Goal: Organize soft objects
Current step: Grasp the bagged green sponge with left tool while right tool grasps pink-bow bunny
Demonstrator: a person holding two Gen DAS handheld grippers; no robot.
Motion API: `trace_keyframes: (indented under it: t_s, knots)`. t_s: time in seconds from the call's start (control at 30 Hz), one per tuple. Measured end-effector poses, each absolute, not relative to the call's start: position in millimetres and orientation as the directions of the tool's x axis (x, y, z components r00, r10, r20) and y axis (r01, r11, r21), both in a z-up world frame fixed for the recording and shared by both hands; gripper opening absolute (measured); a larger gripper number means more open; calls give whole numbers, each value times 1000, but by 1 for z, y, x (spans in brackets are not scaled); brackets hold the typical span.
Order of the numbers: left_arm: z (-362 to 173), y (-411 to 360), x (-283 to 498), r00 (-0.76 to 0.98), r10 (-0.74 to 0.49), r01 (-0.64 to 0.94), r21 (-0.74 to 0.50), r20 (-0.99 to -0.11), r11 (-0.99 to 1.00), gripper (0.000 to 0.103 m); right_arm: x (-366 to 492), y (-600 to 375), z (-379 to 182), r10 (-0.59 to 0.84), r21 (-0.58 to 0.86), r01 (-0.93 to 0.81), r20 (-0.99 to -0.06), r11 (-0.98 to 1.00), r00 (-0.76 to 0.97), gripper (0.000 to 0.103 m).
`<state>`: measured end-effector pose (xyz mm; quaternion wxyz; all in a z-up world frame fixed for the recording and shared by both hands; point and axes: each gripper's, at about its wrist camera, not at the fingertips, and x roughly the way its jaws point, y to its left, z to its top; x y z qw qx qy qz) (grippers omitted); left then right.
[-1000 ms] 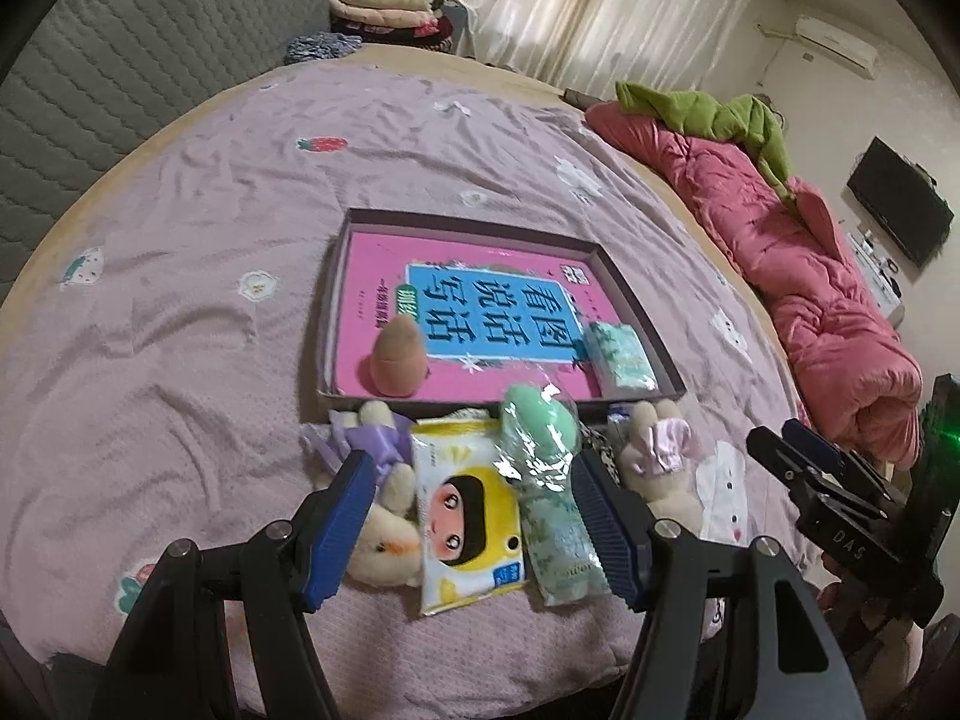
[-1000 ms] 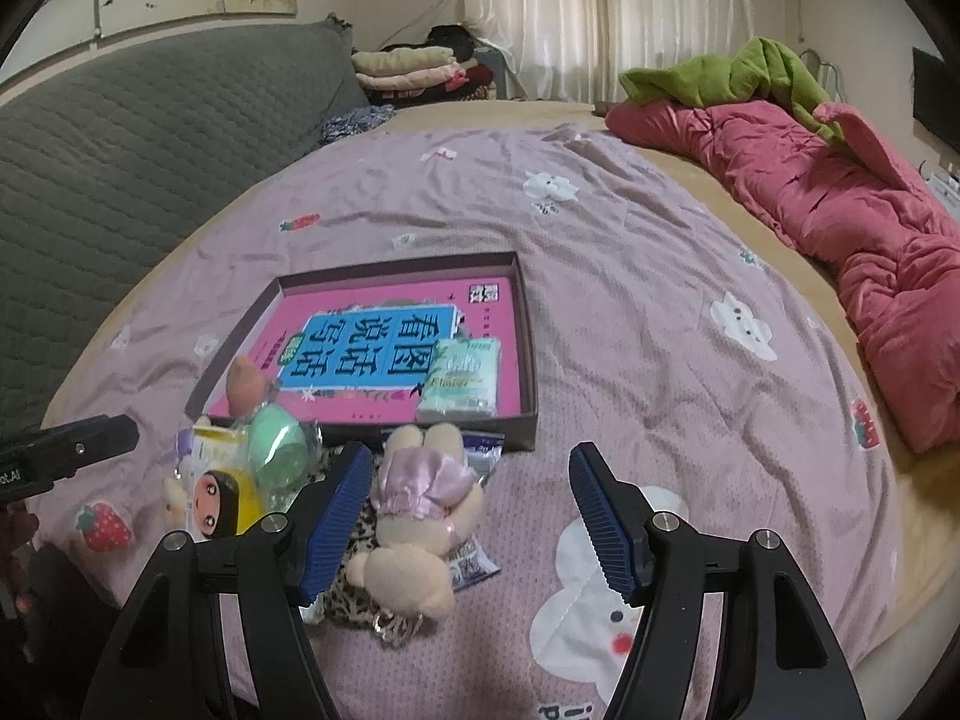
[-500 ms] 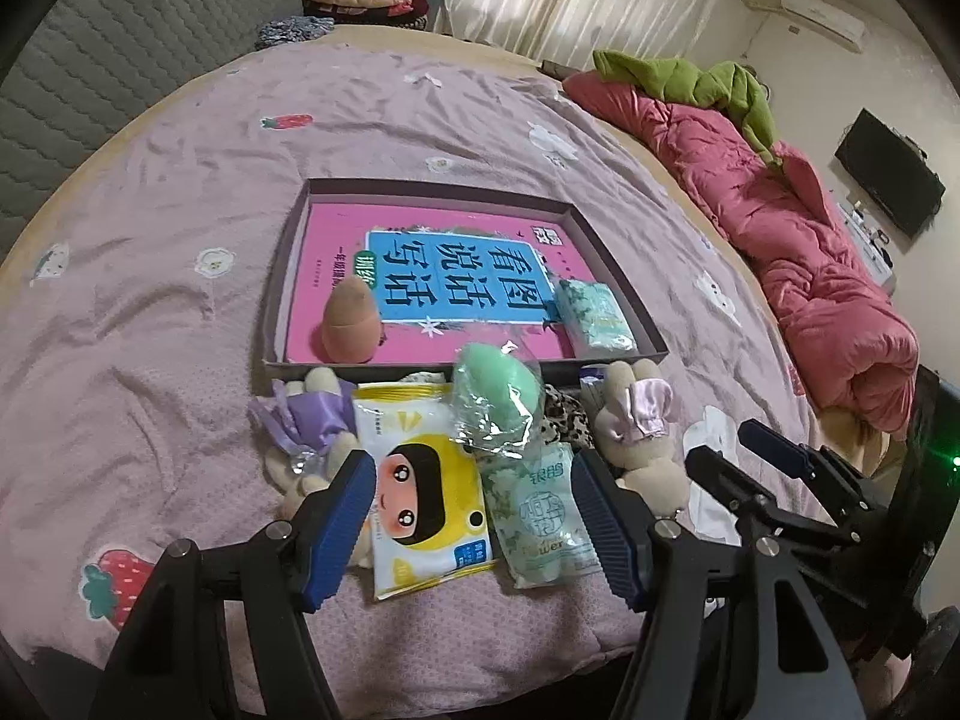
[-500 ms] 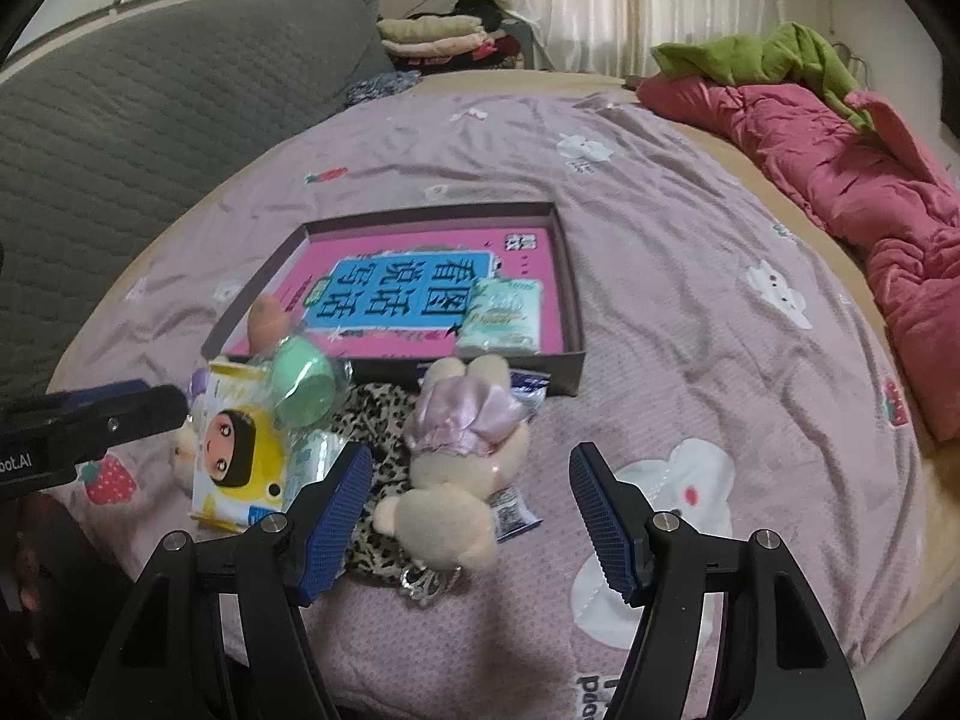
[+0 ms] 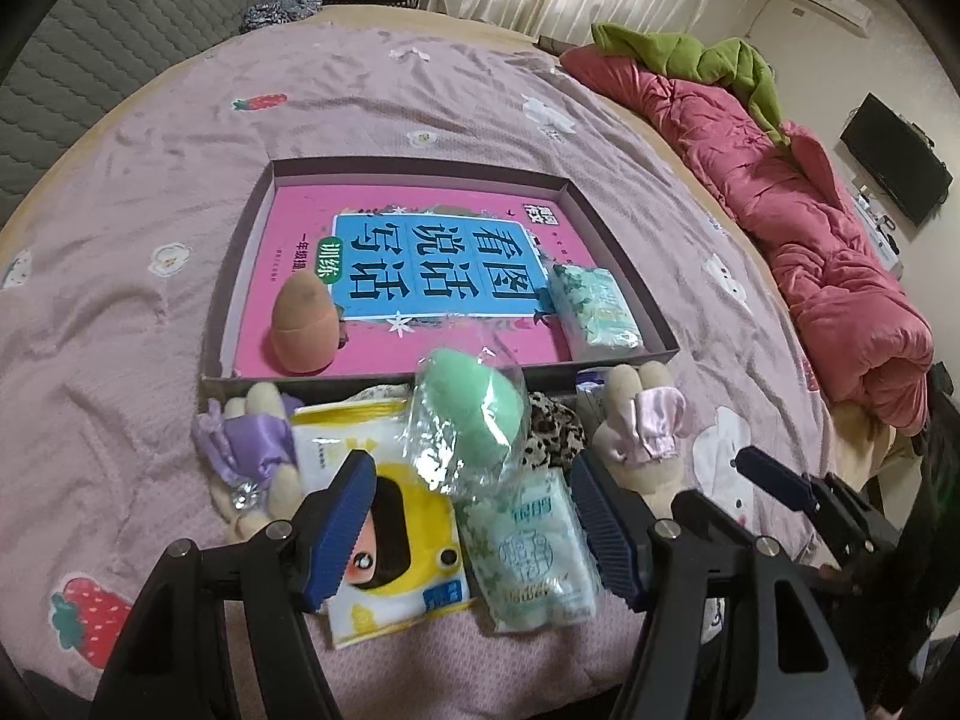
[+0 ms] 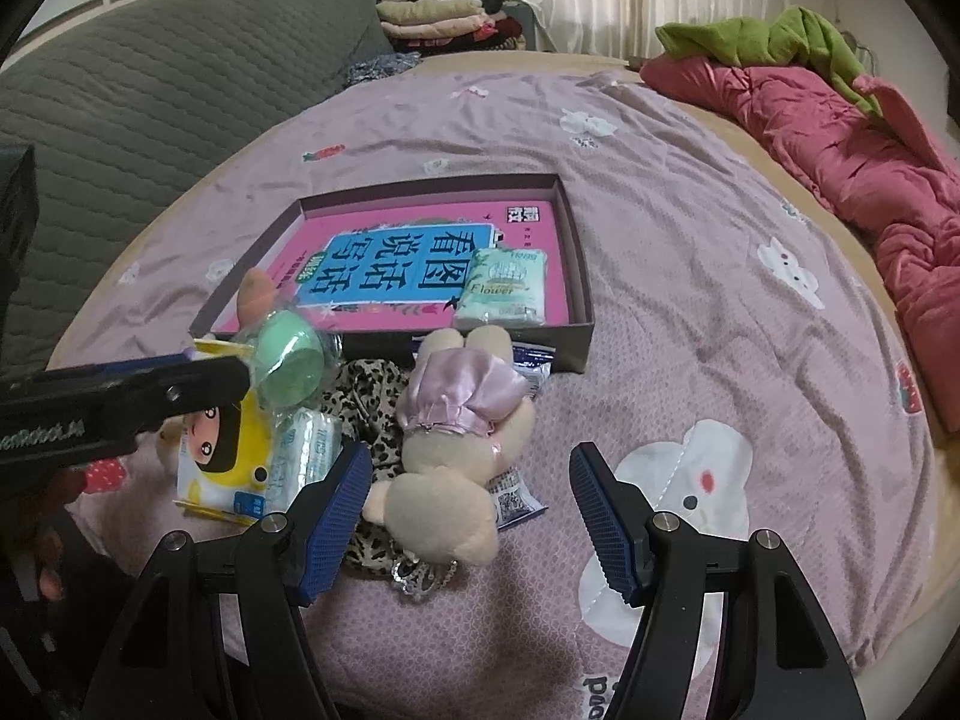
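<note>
1. Left wrist view: left gripper (image 5: 471,516), jaws apart, nothing held, over a yellow wipes pack (image 5: 393,534) and a green tissue pack (image 5: 531,546) on the bed (image 5: 132,276).
2. Green sponge in wrap (image 5: 474,414): rests on those packs, near the box.
3. Box (image 5: 240,276): holds a peach sponge (image 5: 303,324) at left and a tissue pack (image 5: 594,306) at right.
4. Right wrist view: right gripper (image 6: 471,516), jaws apart and empty, above a pink-dressed plush (image 6: 456,420) lying on the bed.

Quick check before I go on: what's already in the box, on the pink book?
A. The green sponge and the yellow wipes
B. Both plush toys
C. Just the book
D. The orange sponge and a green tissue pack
D: the orange sponge and a green tissue pack lie on the book inside the box; the other things are still on the bed in front of it.
</note>
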<state>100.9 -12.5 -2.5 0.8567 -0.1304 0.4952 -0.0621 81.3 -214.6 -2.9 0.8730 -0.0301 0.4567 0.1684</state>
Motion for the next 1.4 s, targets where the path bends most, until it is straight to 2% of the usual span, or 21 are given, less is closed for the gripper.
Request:
trace_keyframes:
  t_s: [0.7, 0.83, 0.97, 1.03, 1.23, 1.4]
  knots:
    - [-24, -20, 130, 481, -214, -44, -267, -850, 963, 67, 99, -209, -35, 303, 179, -292, -833, 940, 464, 70]
    - [-26, -23, 134, 479, -206, -42, -256, -854, 966, 64, 101, -208, -40, 328, 202, -305, -831, 931, 449, 51]
    - [-29, -25, 137, 473, -192, -47, -242, -860, 969, 60, 101, -205, -40, 324, 187, -322, -832, 928, 451, 47]
    - [-30, -25, 138, 471, -185, -49, -235, -862, 971, 53, 100, -205, -39, 325, 186, -323, -829, 928, 456, 44]
    - [-31, -25, 137, 470, -187, -42, -233, -862, 971, 45, 101, -210, -35, 327, 193, -312, -820, 930, 469, 42]
    - [-24, -20, 132, 488, -208, -39, -259, -848, 965, 44, 99, -212, -30, 329, 192, -312, -811, 931, 483, 41]
